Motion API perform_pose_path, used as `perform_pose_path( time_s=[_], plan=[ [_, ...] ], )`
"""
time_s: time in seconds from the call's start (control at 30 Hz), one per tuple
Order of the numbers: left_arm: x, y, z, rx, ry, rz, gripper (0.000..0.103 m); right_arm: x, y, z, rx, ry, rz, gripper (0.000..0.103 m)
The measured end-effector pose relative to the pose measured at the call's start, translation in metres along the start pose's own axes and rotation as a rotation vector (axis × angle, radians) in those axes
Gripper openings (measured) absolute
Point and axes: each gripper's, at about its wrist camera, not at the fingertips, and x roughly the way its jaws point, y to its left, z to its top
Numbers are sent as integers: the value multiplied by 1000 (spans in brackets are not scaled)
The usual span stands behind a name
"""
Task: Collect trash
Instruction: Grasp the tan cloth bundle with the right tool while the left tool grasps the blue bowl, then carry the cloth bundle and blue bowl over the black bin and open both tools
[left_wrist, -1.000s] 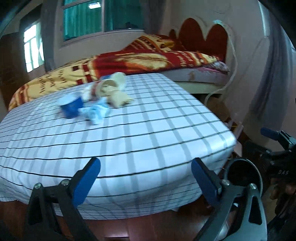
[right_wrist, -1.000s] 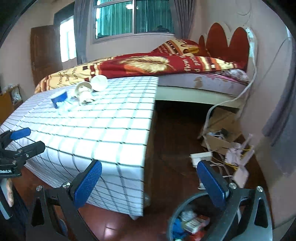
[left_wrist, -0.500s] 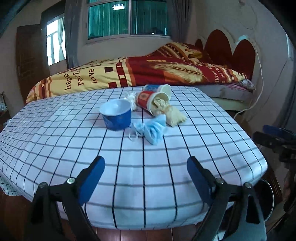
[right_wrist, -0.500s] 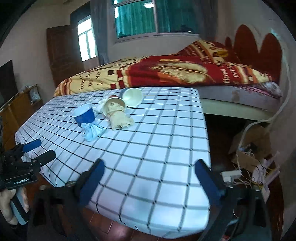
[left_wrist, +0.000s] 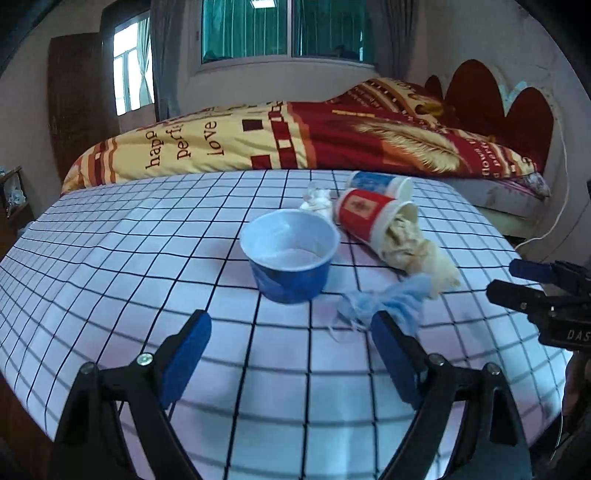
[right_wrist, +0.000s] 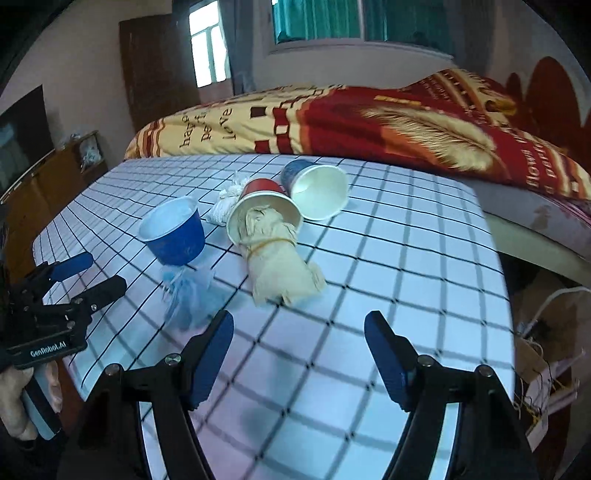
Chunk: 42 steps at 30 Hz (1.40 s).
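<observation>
1. Left wrist view: I am holding the left gripper (left_wrist: 291, 354) low over the near edge of the checked tablecloth (left_wrist: 110, 280), its blue pads standing wide apart with nothing between them; the upright blue cup (left_wrist: 290, 254) is sitting just beyond the gap, and the pale blue tissue wad (left_wrist: 384, 299) is lying just past the right-hand pad.

2. Right wrist view: I am bringing the right gripper (right_wrist: 299, 356) in over the cloth, its jaws closing on empty air, with the tan wad (right_wrist: 280, 266) lying just ahead of them.

3. I am judging the step in hand to be the approach to a first pick. To do it well I would be stopping that early closing until a pad sits on each side of a piece, and coming down from above rather than sliding in, since the light paper looks likely to skid on the cloth.

4. Trash is clustering mid-table: the red cup (right_wrist: 264, 206) is lying on its side, its long axis running from the far side toward the right gripper, mouth facing that gripper, the tan wad spilling from it along the same line.

5. Beside it, touching or nearly so, the white-lined cup (right_wrist: 317, 190) is also lying tipped, mouth toward the right camera; a white crumple (right_wrist: 229, 203) is sitting behind the red cup.

6. Beyond the table, a bed with a red and yellow quilt (left_wrist: 295, 136) is filling the background.
</observation>
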Motion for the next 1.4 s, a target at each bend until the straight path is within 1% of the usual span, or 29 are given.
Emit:
perform_pose_path(
  time_s=[0.17,0.27,0.33,0.37,0.43,0.5,0.6,0.63,0.67,0.7,0.8,0.9,1.03,1.17,1.4],
  plan=[
    [27,3,11,6,32,6,89,43,5,21,-22,55,30,75],
    [39,4,17,11,42,13,89,61,8,27,-50,83,38,75],
    [49,7,23,-11,95,-3,89,69,9,29,-60,98,45,71],
    [50,7,26,-14,87,-17,89,73,9,30,-62,104,52,70],
    [51,7,31,4,73,2,89,79,9,31,-66,119,61,65],
    [54,6,35,7,74,-7,89,83,9,31,-67,128,70,62],
    [64,4,38,30,102,0,89,85,7,32,-63,123,76,62],
    [66,3,39,36,105,3,88,84,7,32,-60,123,78,59],
    [67,2,39,40,107,5,80,84,7,32,-58,122,83,50],
    [67,2,40,38,106,1,77,82,7,31,-59,118,89,35],
    [60,4,40,30,76,-19,76,73,8,31,-62,102,90,27],
    [48,4,37,44,44,-12,76,60,8,27,-79,86,78,26],
    [32,4,33,56,27,-7,76,42,7,20,-80,64,76,25],
    [12,2,27,62,12,-14,76,19,3,8,-62,38,58,25],
    [-19,-13,10,100,-8,-34,76,-21,-10,-20,-6,8,32,25]
  ],
)
